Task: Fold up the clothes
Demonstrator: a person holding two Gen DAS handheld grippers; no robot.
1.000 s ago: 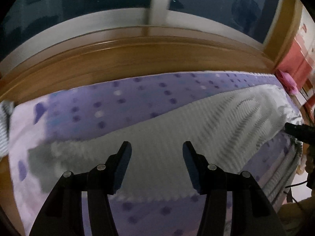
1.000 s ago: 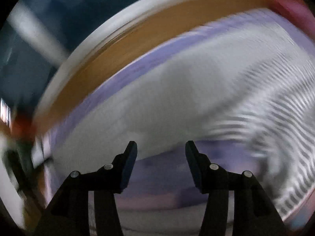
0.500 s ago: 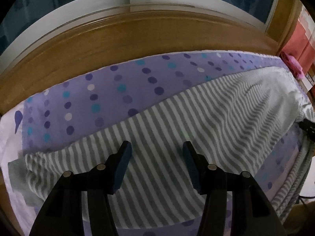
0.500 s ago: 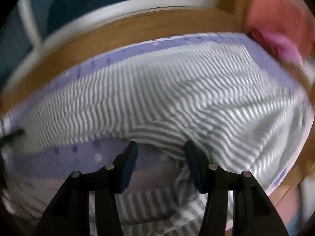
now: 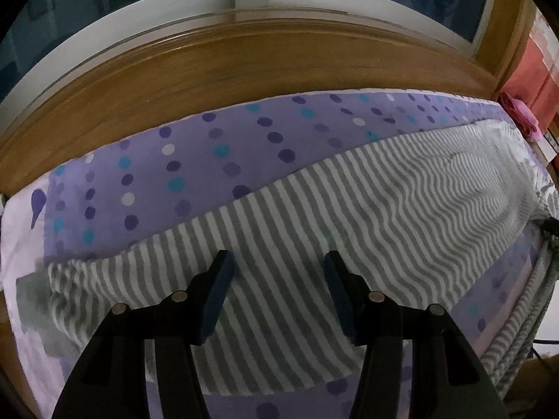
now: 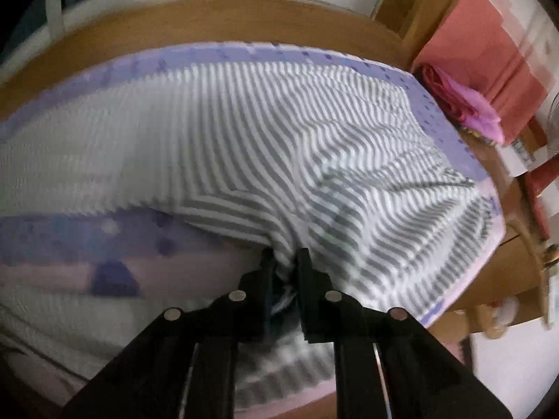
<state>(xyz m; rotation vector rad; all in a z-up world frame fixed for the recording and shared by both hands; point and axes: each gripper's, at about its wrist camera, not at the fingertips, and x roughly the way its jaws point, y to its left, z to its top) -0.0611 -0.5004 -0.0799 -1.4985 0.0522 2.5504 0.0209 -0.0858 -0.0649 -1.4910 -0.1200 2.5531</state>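
- Grey-and-white striped garment (image 5: pixel 349 216), soft knit, rippled, is spread lengthwise across the purple dotted bedsheet (image 5: pixel 209 146), near its front edge.
- Wooden frame (image 5: pixel 244 66) is seen along the bed's far edge.
- Left gripper (image 5: pixel 277 272): jaws held half apart above the stripes, nothing gripped.
- Right gripper (image 6: pixel 284 262): jaws closing, a bunched fold of the garment pinched between them.

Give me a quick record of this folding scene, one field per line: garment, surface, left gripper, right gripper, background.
garment: grey-and-white striped garment, spread out, wrinkled toward one end
surface: purple dotted sheet
left gripper: open above the stripes, nothing between its fingers
right gripper: closing, a bunch of the striped fabric between its fingers
background: wooden frame, window behind it, pink cloth off the bed
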